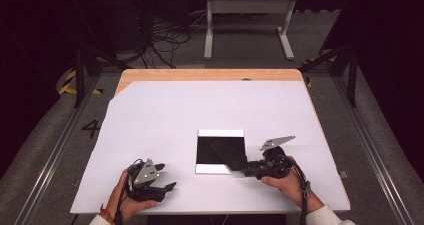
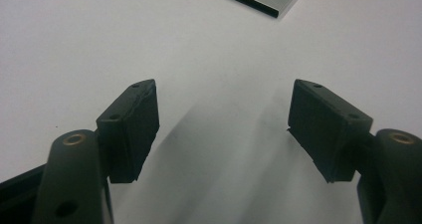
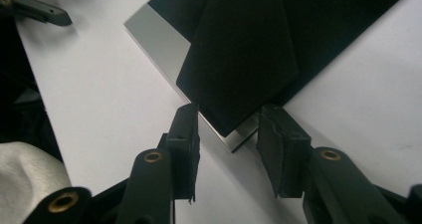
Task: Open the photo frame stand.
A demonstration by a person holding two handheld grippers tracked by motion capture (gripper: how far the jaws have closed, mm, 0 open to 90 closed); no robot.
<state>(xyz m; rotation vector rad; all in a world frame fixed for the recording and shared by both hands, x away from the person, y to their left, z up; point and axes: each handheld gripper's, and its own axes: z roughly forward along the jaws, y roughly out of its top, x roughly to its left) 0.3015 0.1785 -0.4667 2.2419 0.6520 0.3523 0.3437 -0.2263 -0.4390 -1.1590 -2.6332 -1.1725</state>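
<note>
Overlapping tray (image 3: 159, 40), black sheet (image 3: 239, 59) blends; right gripper (image 3: 226, 134) contact unclear.

White sheet (image 1: 165, 130) covers the bench, bare wood strip (image 1: 210, 75) along its far edge. Top centre, a white metal stand (image 1: 248, 15); upper left, tangled black cables (image 1: 167, 37) on grey floor.

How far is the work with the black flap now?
Done: the black flap lies partly across the tray. In hand: the right gripper straddles the flap's corner, jaws not closed. Left: gripping it. The left gripper waits open, apart.
</note>
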